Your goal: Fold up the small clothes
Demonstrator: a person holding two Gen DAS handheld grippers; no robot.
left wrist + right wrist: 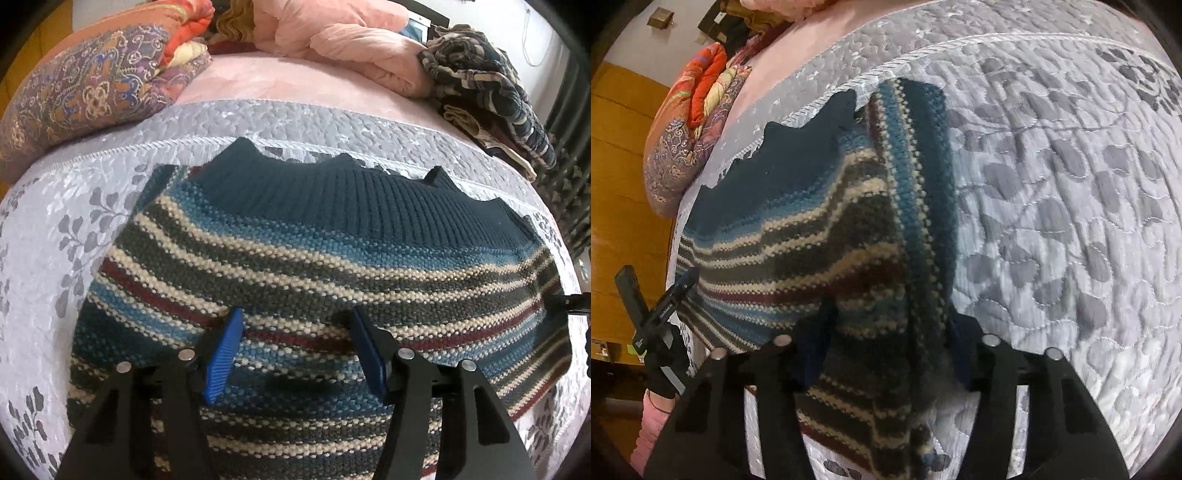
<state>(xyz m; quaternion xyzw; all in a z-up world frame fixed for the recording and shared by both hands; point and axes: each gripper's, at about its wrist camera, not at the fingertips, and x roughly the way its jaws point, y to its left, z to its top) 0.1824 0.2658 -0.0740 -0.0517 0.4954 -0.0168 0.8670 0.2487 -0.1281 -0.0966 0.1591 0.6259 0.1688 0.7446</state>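
Note:
A knit sweater point(295, 236) with blue, cream, grey and dark red stripes and a dark ribbed band lies flat on the grey quilted bed cover point(74, 206). My left gripper point(295, 317) hovers low over its middle, open, blue pads point(225, 350) spread apart. In the right wrist view the sweater point(798, 236) has its right side folded over as a lengthwise strip. My right gripper point(890, 314) is open and straddles that folded edge, with cloth bulging between the fingers. The left gripper point(665, 302) shows at the sweater's left edge, and the right gripper's tip point(572, 301) at its right edge.
Folded patterned quilts point(85, 85) lie at the back left, a pink duvet point(351, 40) behind, and a pile of plaid clothes point(491, 92) at the back right. A gloved hand with a pink sleeve point(653, 410) holds the left gripper. Bare quilt point(1071, 221) stretches to the sweater's right.

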